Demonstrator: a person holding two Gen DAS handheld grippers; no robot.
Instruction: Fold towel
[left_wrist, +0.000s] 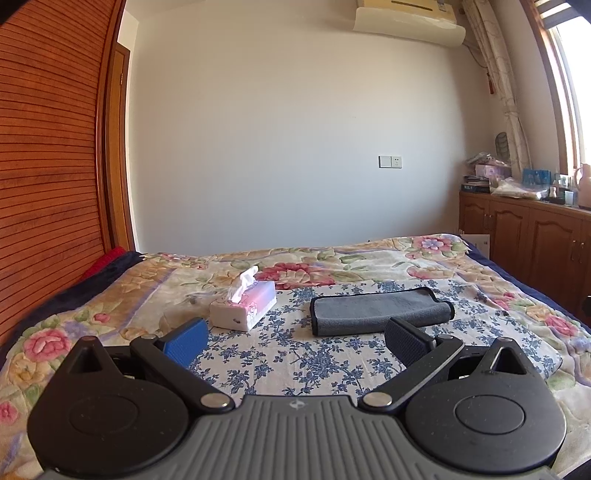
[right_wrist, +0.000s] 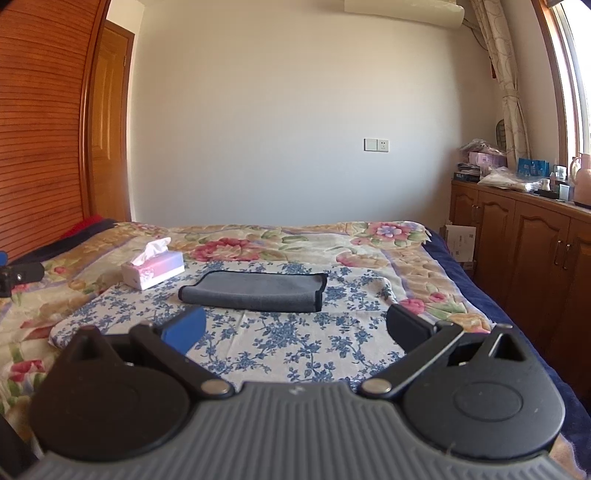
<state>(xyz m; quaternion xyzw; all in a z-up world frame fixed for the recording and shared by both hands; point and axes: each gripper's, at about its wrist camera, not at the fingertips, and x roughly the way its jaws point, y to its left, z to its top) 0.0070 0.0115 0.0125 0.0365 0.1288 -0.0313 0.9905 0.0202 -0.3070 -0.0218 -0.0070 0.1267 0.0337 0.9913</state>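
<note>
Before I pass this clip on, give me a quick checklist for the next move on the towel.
1. Left gripper open and empty: ok.
2. Right gripper open and empty: ok.
3. Gray towel lies flat, already folded over: ok.
4. Tissue box apart from the towel: ok.
5. Blue floral cloth under the towel lies smooth: ok.
6. Whether further folds are needed: cannot tell.

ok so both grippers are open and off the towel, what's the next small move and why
Probably nothing more than a check: the grey towel already lies folded flat on the blue-flowered cloth, beside the tissue box. Both the left gripper and the right gripper are open, empty and short of it.
</note>
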